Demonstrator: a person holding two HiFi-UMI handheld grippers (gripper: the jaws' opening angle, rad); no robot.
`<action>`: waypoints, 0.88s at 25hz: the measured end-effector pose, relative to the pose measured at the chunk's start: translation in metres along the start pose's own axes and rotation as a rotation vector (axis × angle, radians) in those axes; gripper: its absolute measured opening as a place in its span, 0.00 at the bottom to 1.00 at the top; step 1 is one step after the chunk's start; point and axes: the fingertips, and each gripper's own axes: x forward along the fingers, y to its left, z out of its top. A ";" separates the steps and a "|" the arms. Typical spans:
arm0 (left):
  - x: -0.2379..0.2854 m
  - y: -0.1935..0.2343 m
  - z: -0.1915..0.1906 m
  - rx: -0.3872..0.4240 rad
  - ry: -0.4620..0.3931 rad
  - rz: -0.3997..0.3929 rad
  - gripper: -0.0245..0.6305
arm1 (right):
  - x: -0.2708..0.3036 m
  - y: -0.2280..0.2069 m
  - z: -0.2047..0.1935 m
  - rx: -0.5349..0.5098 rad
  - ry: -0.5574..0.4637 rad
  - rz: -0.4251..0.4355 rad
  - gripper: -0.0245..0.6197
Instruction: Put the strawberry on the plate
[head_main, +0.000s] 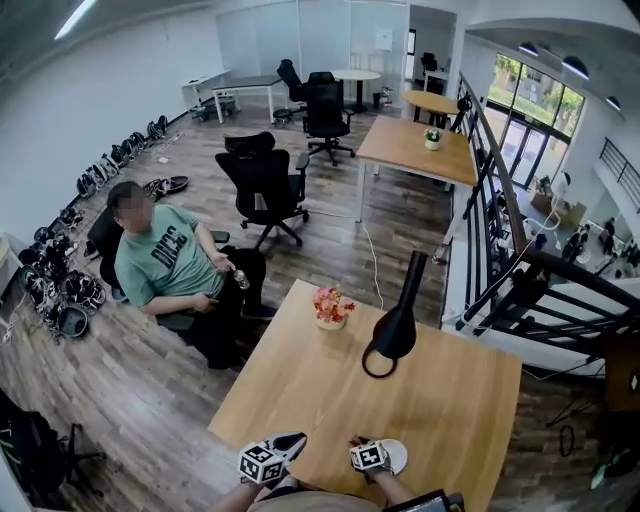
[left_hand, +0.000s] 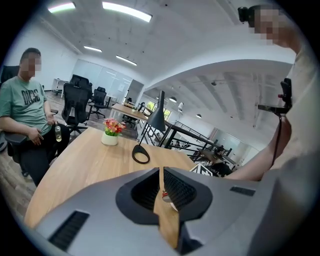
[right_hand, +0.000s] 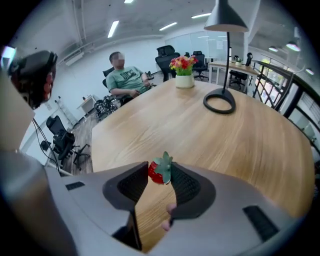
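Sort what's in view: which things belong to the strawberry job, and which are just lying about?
Job: strawberry, gripped by the right hand-held gripper; white plate.
Lying about: flower pot; black desk lamp; office chair.

Bright, even daylight; fisheye-bent edges
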 end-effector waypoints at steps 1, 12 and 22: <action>0.001 -0.001 0.000 0.002 -0.001 -0.008 0.05 | -0.010 0.000 0.007 0.012 -0.034 -0.002 0.27; 0.003 0.006 0.020 -0.021 -0.063 -0.040 0.05 | -0.107 -0.006 0.053 0.068 -0.252 -0.082 0.27; 0.032 -0.019 0.047 0.042 -0.066 -0.126 0.05 | -0.191 -0.023 0.099 0.092 -0.447 -0.154 0.27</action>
